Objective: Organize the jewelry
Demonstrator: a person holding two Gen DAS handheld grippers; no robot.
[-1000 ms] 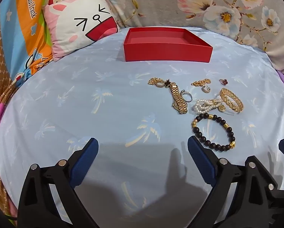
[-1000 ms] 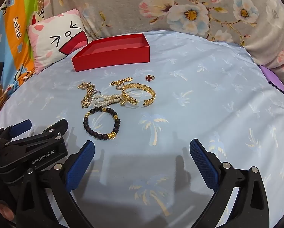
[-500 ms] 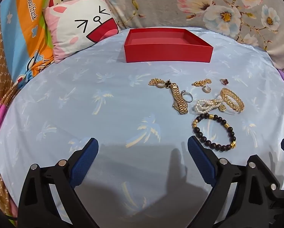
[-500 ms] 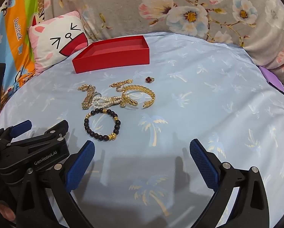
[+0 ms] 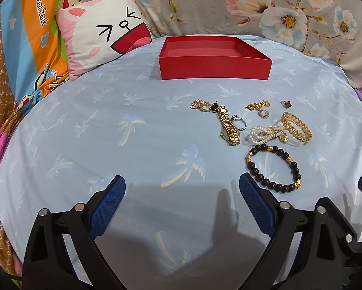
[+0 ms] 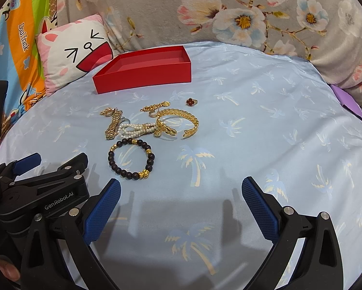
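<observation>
With both the left gripper [image 5: 181, 188] and right gripper [image 6: 181, 191] spread apart and empty, the view has only edged closer, so the jewelry [image 5: 253, 130] remains unsorted at 1 o'clock before the empty red box [image 5: 214, 68].

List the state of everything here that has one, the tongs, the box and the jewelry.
left tongs: open, holding nothing
right tongs: open, holding nothing
red box: lidless, nothing visible inside
dark bead bracelet: flat on the sheet, outside the box
gold cuff: on the sheet, gap showing
pearl strand: bunched
</observation>
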